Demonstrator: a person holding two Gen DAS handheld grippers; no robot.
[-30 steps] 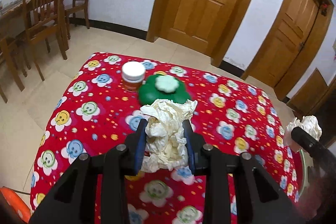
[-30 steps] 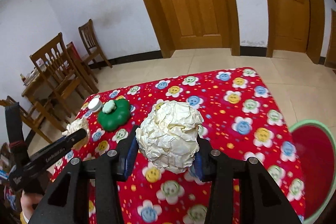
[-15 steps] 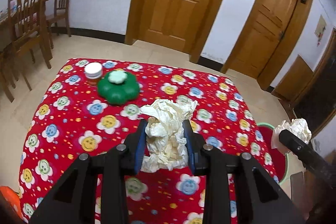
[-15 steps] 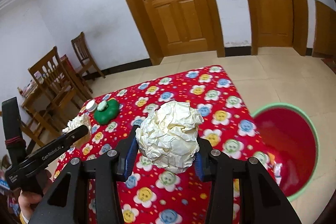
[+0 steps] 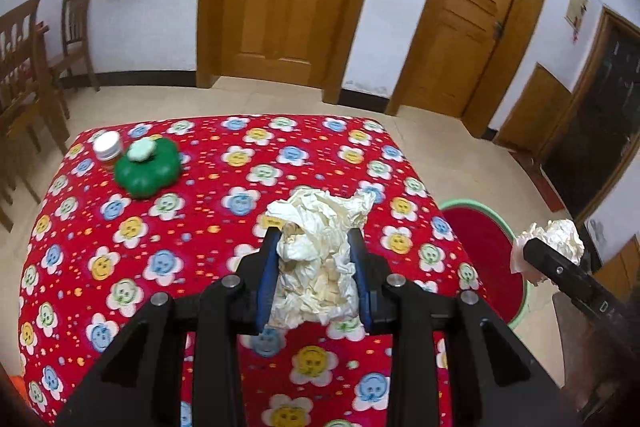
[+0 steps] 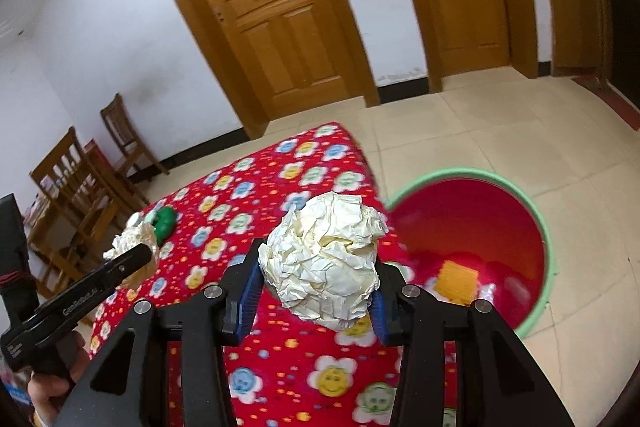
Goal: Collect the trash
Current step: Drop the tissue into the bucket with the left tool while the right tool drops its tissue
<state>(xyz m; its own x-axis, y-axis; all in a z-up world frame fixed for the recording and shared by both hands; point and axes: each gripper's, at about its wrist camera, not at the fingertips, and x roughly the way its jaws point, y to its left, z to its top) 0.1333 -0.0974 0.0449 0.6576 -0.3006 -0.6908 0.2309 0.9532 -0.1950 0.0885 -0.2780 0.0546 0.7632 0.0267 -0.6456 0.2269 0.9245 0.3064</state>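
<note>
Left gripper [image 5: 316,267] pinches a loosely crumpled paper wad [image 5: 318,263] between its blue pads [image 5: 267,279]; wad is elongated, long axis running along the fingers, ragged end pointing forward past the tips, held above the red flower-print tablecloth [image 5: 200,227]. Far left on the cloth sit a white-capped jar [image 5: 107,146] and just beside it a green flower-shaped container [image 5: 148,171]; wooden chairs [image 5: 28,67] stand at the left wall. Right gripper [image 6: 318,279] clamps a tight paper ball [image 6: 324,263], roughly round with no clear long axis, bulging up over the fingers, held over the table's right edge. Right of the table on the tile floor is a red bin with green rim [image 6: 548,239], with a yellow item [image 6: 458,281] and other trash inside. Left wrist view shows the right gripper's tip [image 5: 538,251] with its ball [image 5: 554,239] beside the bin [image 5: 480,239].
</note>
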